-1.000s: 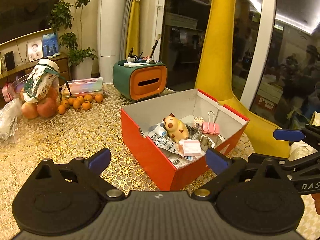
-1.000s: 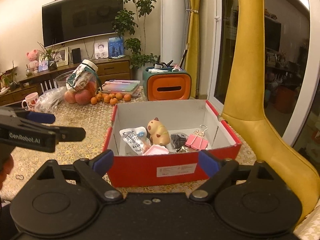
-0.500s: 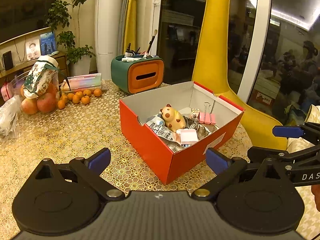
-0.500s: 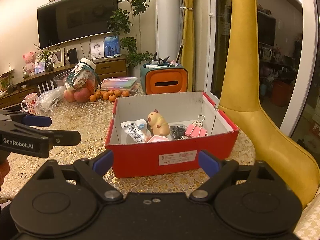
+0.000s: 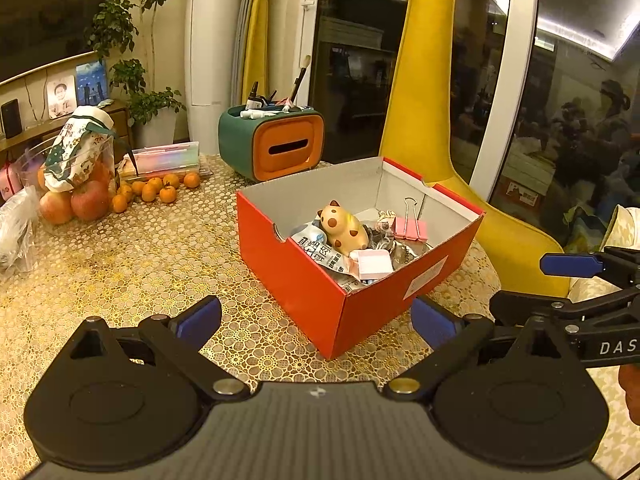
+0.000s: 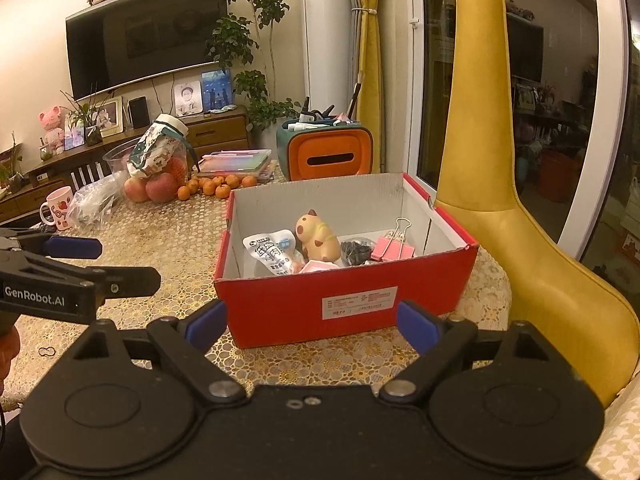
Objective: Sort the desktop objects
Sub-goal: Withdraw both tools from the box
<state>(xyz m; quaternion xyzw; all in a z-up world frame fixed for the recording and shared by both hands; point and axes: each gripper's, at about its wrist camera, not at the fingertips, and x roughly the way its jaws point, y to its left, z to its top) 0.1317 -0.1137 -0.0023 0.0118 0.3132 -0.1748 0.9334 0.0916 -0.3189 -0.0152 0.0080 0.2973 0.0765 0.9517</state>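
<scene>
1. Standing on the gold-patterned desk (image 6: 168, 236) is a red box (image 6: 320, 304); inside it lie a spotted cat figure (image 6: 317, 236), a pink binder clip (image 6: 392, 249) and a white snack packet (image 6: 272, 254).
2. The left tool (image 5: 316, 320) hangs before one corner of the box, released, holding nothing.
3. The right tool (image 6: 312, 322) faces the labelled side, also released and empty.
4. Oranges (image 5: 160, 190) lie far behind, near a green-orange organizer (image 5: 276, 146).
</scene>
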